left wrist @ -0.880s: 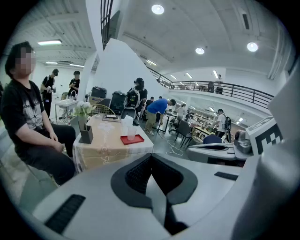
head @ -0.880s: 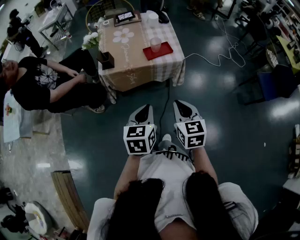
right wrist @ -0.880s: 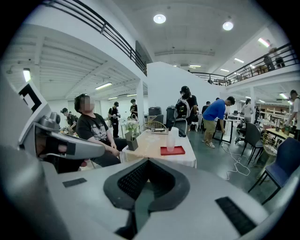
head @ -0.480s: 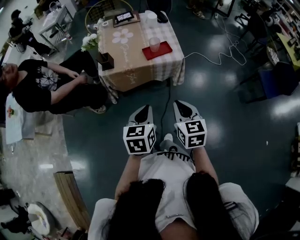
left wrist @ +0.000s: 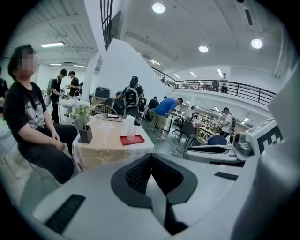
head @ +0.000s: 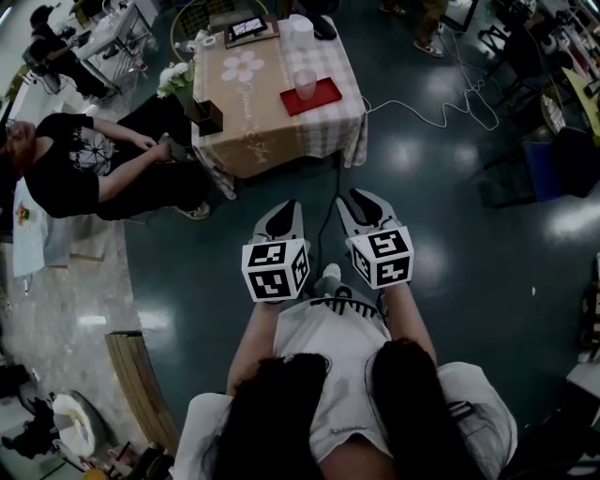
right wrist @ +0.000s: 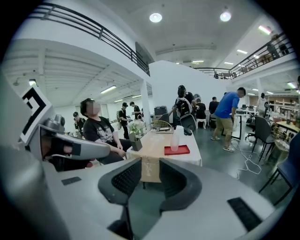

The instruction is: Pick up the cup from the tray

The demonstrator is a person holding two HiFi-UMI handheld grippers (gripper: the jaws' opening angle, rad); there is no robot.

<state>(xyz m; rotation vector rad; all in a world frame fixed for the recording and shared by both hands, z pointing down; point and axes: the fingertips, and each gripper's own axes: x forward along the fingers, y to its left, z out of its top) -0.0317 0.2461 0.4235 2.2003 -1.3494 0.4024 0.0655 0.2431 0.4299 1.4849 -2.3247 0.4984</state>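
A clear plastic cup (head: 306, 84) stands upright on a red tray (head: 325, 97) at the right side of a cloth-covered table (head: 253, 141), far ahead of both grippers. The left gripper view shows the cup (left wrist: 131, 131) and the tray (left wrist: 137, 140) in the distance, and so does the right gripper view, with cup (right wrist: 176, 139) on tray (right wrist: 183, 150). My left gripper (head: 286, 208) is held at waist height, its jaws shut and empty. Beside it, my right gripper (head: 356, 199) has its jaws a little apart with nothing between them. Both point toward the table.
A seated person in black (head: 84, 169) is at the table's left. On the table are a black box (head: 208, 117), white flowers (head: 176, 77) and a framed tablet (head: 248, 28). A white cable (head: 441, 94) lies on the floor at right. Several people stand behind the table.
Both grippers have shifted slightly forward and up in the head view, and the table has slid a little toward the top left. The jaws look unchanged.
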